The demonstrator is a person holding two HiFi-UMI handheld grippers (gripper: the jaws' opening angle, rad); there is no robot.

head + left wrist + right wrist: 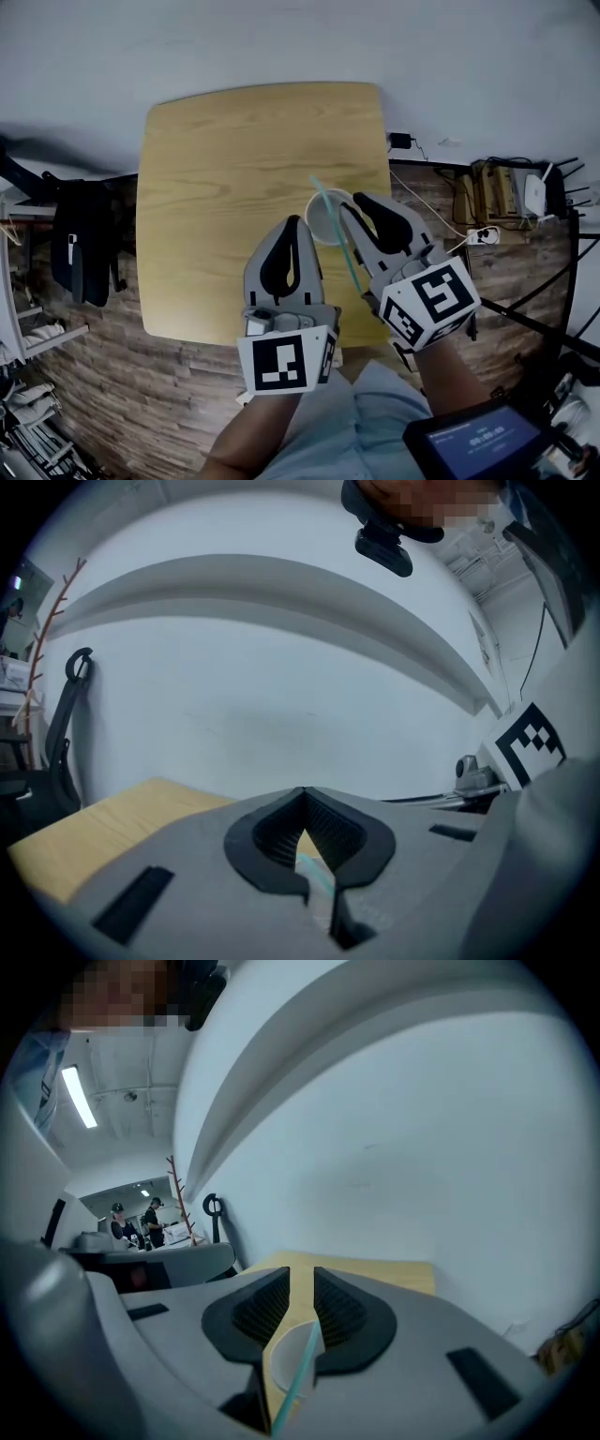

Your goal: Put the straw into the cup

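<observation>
A white cup (328, 220) stands on the wooden table (234, 169), right of its middle. A teal straw (349, 261) slants over the cup, its far end past the rim. My right gripper (350, 202) reaches over the cup's right side and is shut on the straw. In the right gripper view the straw (298, 1377) runs down the slot between the jaws of the right gripper (302, 1274), with the cup (286, 1358) below. My left gripper (295, 222) is beside the cup's left rim. The left gripper (302, 791) tips meet, and nothing shows between them.
A dark jacket (82, 242) hangs off the table's left side. A power strip (483, 234), cables and a white router (534, 192) lie on the floor at right. A tablet screen (478, 445) sits at the bottom right. The table's near edge is just below my grippers.
</observation>
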